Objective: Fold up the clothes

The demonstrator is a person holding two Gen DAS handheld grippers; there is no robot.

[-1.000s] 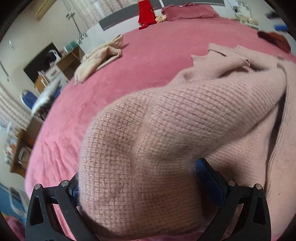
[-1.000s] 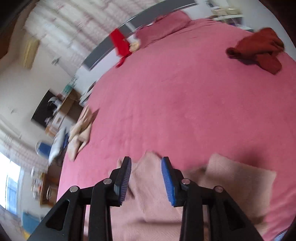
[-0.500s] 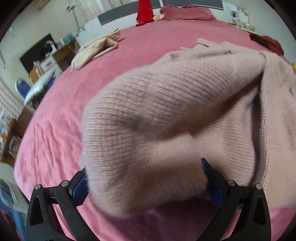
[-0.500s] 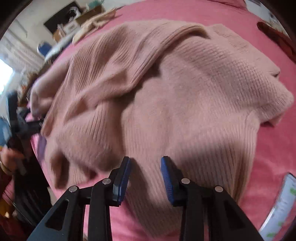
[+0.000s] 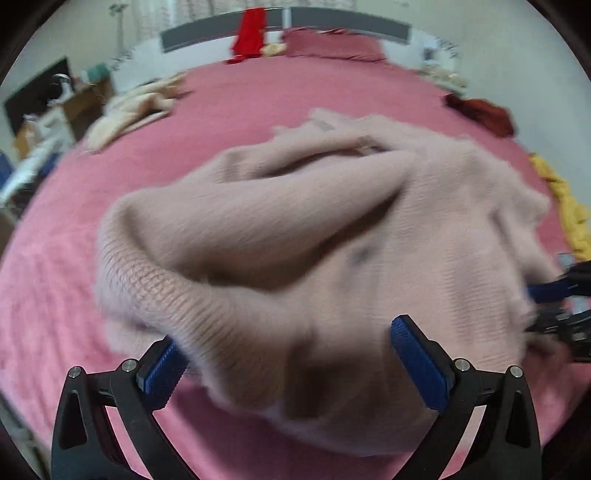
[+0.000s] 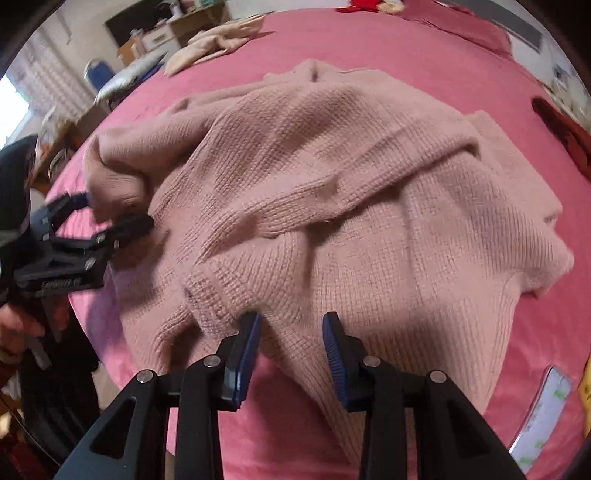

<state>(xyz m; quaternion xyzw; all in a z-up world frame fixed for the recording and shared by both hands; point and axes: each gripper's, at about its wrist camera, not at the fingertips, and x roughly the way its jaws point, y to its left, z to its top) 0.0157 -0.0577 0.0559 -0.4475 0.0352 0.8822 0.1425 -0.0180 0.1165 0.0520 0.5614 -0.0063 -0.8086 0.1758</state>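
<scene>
A dusty-pink knit sweater [image 6: 351, 177] lies rumpled on the pink bed [image 6: 424, 48]; it also fills the left wrist view [image 5: 332, 221]. My left gripper [image 5: 284, 354] has its jaws wide apart with a bunched fold of the sweater between them; it shows in the right wrist view [image 6: 110, 210] at the sweater's left edge. My right gripper [image 6: 291, 332] is open, its jaws astride the sweater's near hem. In the left wrist view the right gripper [image 5: 554, 299] shows at the sweater's right edge.
A beige garment [image 5: 136, 107] lies at the bed's far left, a dark red one [image 5: 484, 112] at the far right, a yellow one [image 5: 569, 210] on the right edge. A red cloth [image 5: 249, 33] hangs on the headboard. A phone-like object [image 6: 543, 413] lies near right.
The left gripper's jaws have opened wider around the sweater fold and the sweater has dropped flatter on the bed. The right gripper swung down from above the bed to the sweater's near hem.
</scene>
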